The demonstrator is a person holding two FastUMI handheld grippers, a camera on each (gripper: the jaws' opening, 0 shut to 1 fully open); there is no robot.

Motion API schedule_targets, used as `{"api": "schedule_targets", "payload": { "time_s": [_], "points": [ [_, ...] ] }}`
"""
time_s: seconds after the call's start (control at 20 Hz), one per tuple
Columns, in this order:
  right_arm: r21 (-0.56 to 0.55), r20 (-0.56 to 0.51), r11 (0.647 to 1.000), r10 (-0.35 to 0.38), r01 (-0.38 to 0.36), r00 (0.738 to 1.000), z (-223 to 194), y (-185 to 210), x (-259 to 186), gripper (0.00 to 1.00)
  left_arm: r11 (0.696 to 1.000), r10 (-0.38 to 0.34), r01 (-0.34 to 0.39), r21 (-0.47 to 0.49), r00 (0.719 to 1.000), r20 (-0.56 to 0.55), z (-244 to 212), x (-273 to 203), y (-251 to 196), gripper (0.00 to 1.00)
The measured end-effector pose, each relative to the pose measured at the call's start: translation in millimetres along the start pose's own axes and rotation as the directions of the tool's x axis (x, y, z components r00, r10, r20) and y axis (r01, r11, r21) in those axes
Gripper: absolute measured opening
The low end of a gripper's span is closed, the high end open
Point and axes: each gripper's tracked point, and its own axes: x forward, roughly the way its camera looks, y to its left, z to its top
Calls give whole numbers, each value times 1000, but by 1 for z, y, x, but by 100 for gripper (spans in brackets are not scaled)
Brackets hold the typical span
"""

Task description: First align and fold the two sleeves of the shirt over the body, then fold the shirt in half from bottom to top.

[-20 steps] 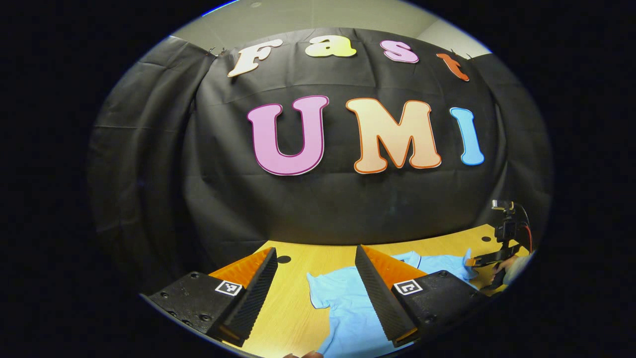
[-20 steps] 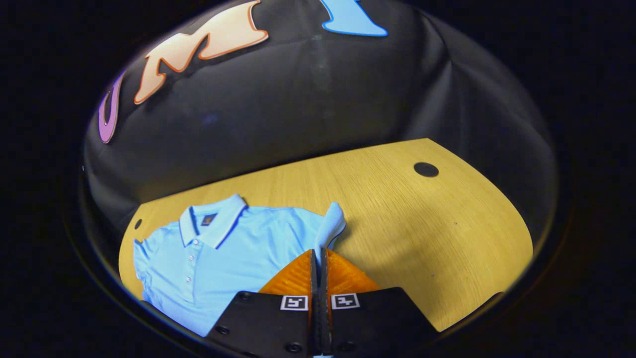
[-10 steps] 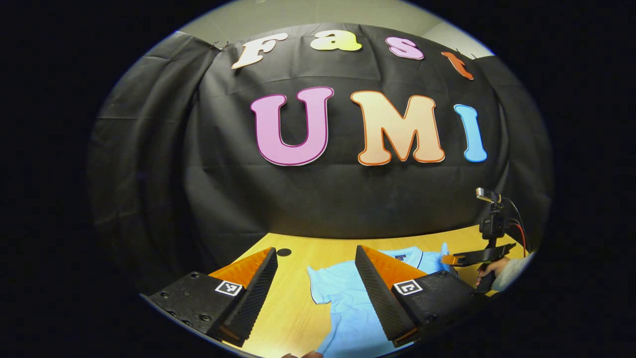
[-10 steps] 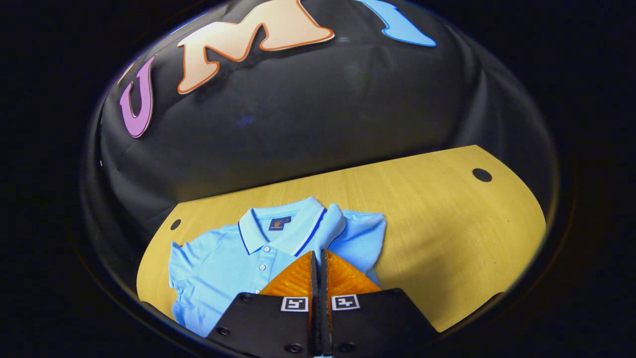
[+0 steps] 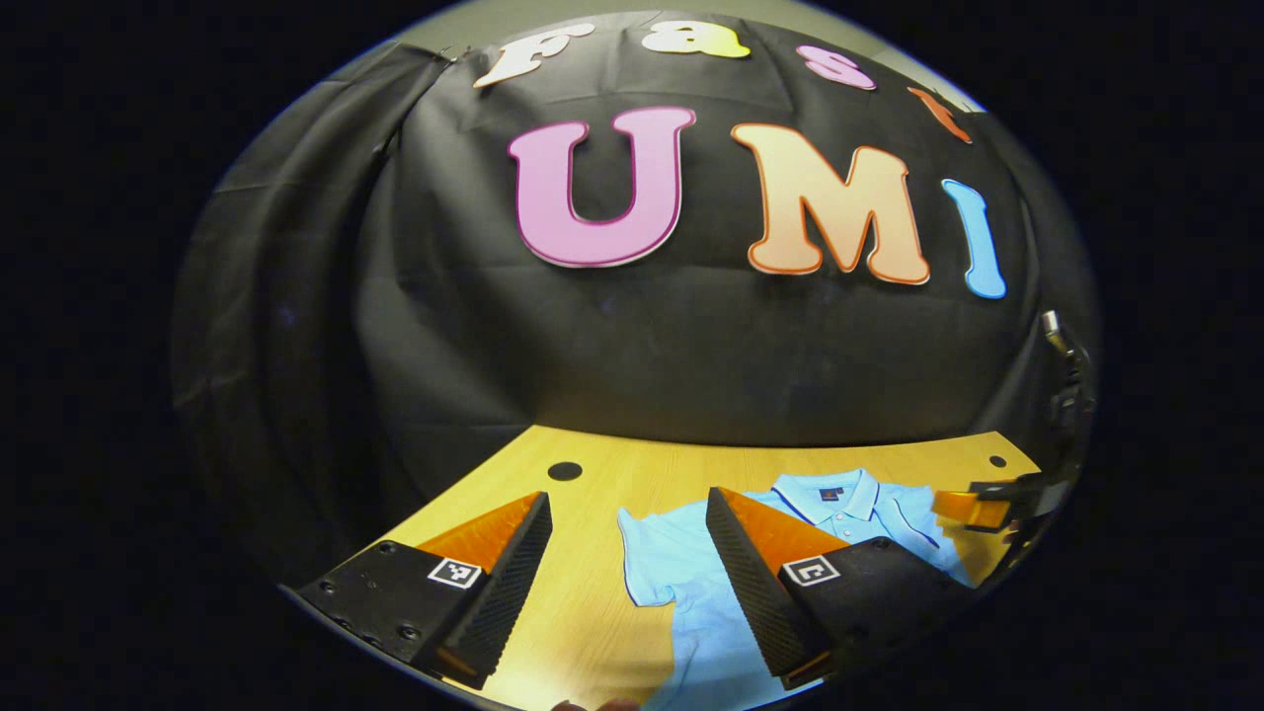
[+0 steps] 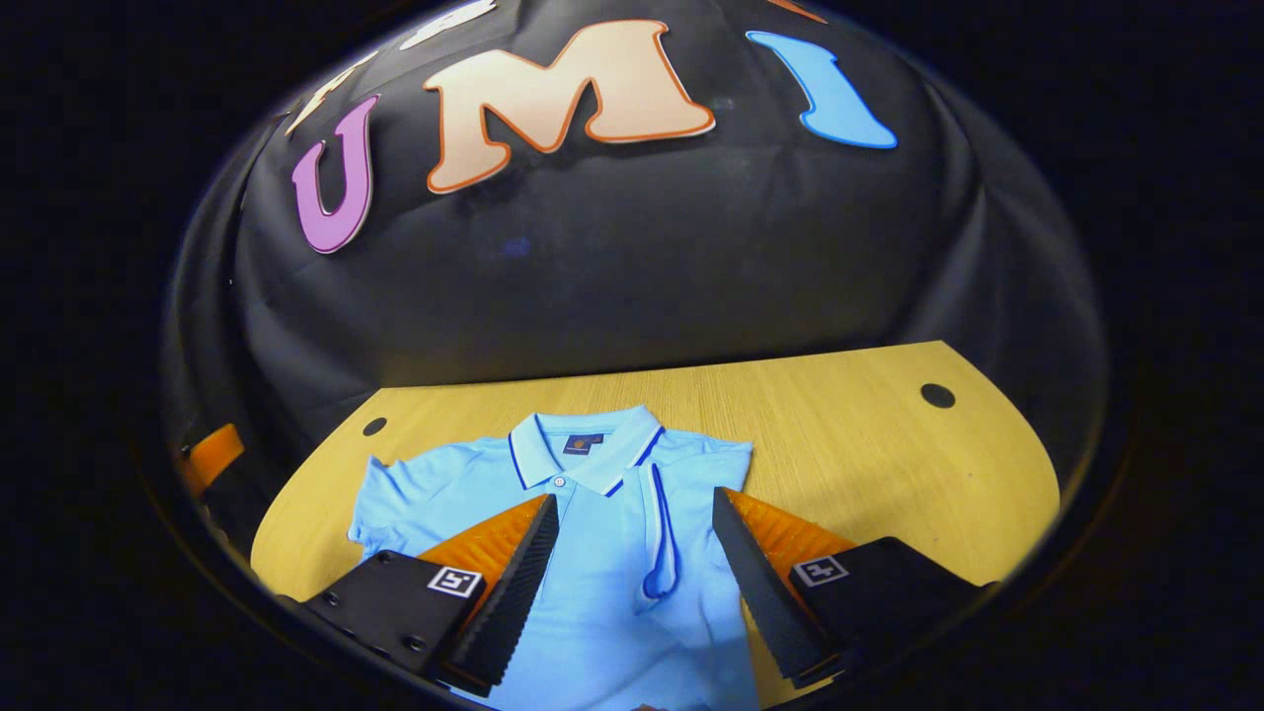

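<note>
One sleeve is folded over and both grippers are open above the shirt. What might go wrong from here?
The folded sleeve lies loose on the shirt, so the right gripper, open just over it, may drag it askew. The other sleeve still lies spread on the table; the left gripper might pinch body fabric with it, or fold it out of line with the first.

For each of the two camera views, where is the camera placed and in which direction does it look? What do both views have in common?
Left gripper view: rides on the left gripper, low over the wooden table, facing the booth wall; its two open fingers show at the bottom, the right gripper at far right.
Right gripper view: rides on the right gripper, above the blue polo shirt, facing its collar and the wall; its open fingers show at the bottom.
Shared: the shirt, with one sleeve folded over the body, the table, the wall.
</note>
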Motion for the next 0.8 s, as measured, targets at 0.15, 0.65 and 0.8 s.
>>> {"api": "schedule_targets", "payload": {
  "time_s": [0.15, 0.65, 0.8],
  "points": [
    [11, 1, 1000, -7, 7, 1000, 2, -10, -33, 98, 1000, 12, -13, -19, 998, -63, -28, 38, 5, 94],
    [88, -64, 995, -37, 42, 997, -27, -37, -99, 98, 994, -19, -21, -110, 936, -351, -125, 119, 1, 95],
    [86, -68, 996, -33, 38, 997, -31, -38, -106, 98, 994, -1, -41, -101, 923, -384, -136, 128, 8, 96]
  ]
}}
